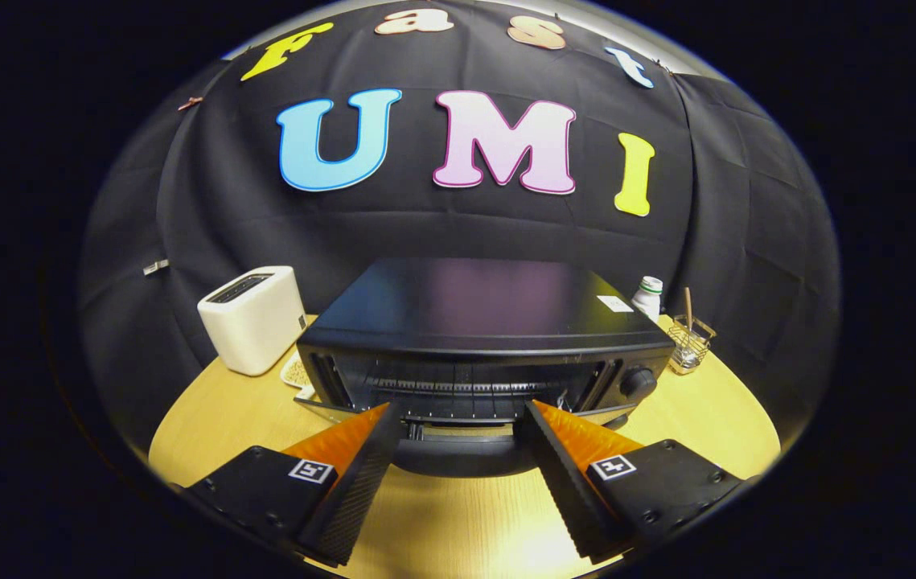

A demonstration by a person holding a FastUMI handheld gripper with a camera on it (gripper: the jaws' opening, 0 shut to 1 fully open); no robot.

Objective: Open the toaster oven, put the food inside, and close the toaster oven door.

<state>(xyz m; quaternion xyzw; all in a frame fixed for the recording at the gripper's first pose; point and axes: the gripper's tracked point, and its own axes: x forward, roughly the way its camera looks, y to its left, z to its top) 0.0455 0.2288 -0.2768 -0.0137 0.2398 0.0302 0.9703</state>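
Black toaster oven point(474, 322) on wooden surface point(715, 418), door point(458, 450) dropped open. Claw point(458, 414) spread wide, holding nothing. Best fetched food next, kept level entering the cavity.

The toaster oven point(474, 354) sits on the table point(715, 418) at twelve o'clock from the gripper point(462, 418), its door point(458, 450) lowered toward the spread fingers, whose tips flank the opening. A toaster point(252, 318) stands at ten o'clock, left of the oven. At two o'clock, right of the oven, a wire holder point(689, 344) stands with a bottle point(649, 296) behind it.
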